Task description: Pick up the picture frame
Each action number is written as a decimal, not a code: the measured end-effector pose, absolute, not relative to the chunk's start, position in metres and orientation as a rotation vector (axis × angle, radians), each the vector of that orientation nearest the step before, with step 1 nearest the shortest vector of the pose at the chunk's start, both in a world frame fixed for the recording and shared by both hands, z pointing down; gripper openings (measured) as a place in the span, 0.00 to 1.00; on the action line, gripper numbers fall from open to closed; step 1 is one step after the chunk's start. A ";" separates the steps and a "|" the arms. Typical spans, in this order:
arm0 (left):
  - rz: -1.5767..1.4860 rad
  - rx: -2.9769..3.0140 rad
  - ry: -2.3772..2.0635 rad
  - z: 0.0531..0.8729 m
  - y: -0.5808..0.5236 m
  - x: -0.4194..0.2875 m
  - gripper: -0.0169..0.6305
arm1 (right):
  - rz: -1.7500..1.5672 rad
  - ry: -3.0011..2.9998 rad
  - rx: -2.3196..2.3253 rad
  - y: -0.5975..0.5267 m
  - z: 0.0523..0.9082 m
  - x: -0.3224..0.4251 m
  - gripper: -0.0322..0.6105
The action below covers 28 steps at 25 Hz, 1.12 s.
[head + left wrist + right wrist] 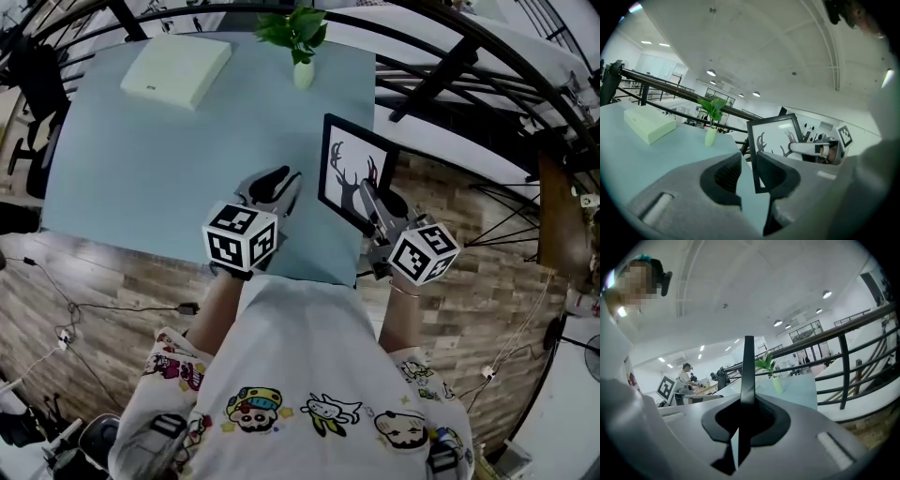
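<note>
The picture frame [349,169] is black-edged, with a white print of a dark deer silhouette. It is held upright, off the table, over the pale blue table's [150,178] right front corner. My right gripper [369,195] is shut on its near edge; in the right gripper view the frame [748,366] shows edge-on between the pads of that gripper [746,417]. My left gripper [279,184] hangs to the left of the frame, apart from it, open with nothing between its jaws. From the left gripper [749,172] I see the frame [776,136] beyond the jaws.
A pale green flat box [176,67] lies at the table's far left. A small plant in a white vase [300,45] stands at the far edge. Black railing [450,66] runs to the right above a wooden floor [469,281]. A person [686,373] sits far off.
</note>
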<state>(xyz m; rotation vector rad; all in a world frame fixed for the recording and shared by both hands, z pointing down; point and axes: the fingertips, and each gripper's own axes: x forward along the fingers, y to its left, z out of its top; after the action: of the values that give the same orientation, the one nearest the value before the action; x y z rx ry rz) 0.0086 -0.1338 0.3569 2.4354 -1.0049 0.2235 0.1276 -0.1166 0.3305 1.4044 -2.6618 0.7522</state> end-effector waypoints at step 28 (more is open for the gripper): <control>0.414 2.631 -1.272 0.356 -0.112 -0.030 0.02 | 0.152 -2.361 1.646 -0.093 0.330 0.140 0.10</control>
<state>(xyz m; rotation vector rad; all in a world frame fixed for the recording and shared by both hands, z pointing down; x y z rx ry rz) -0.0300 -0.1117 0.3559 2.6307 -1.2715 0.4139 0.1396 -0.0926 0.3303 1.6462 -2.3613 0.1518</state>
